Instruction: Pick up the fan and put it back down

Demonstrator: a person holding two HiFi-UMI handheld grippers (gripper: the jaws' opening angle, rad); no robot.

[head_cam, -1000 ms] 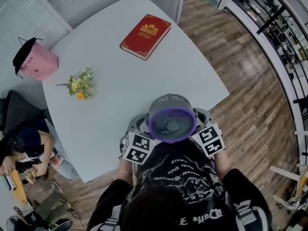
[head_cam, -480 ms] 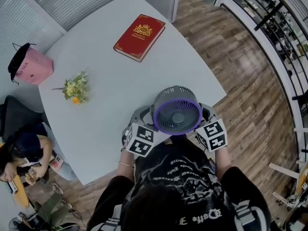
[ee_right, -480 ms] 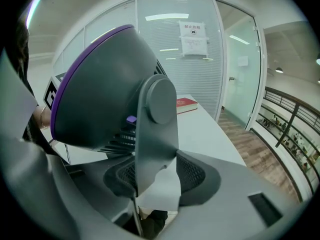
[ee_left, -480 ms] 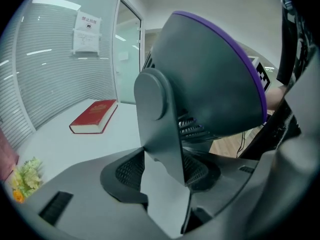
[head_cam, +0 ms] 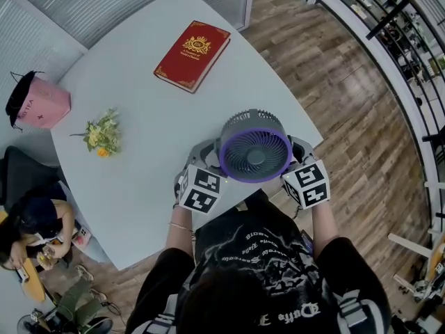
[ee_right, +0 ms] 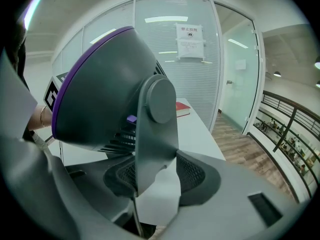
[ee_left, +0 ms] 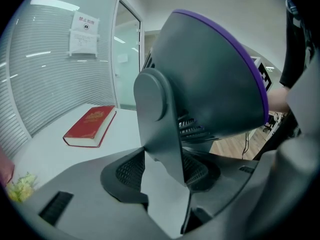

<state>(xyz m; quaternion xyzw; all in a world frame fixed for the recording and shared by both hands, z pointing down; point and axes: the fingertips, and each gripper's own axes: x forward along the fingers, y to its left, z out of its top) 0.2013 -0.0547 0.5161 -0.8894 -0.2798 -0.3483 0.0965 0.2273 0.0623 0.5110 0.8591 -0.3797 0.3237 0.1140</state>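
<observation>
The fan (head_cam: 255, 153), over the desk's (head_cam: 139, 186) lower-right edge, is being pinched on either side by the left hand-held gripper (ee_left: 162, 173) and right hand-held gripper (ee_right: 156, 176), and a tilting slip is probably being risked by uneven squeezing.

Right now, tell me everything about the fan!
The fan is round, of grey plastic, with a purple ring round its grille, which faces up. A grey arm with a round pivot runs down each side. The left tongs and right tongs clamp those arms, holding it over the near edge of the table.

Matt plastic fan (head_cam: 254, 145), wood floor (head_cam: 361, 152)
</observation>
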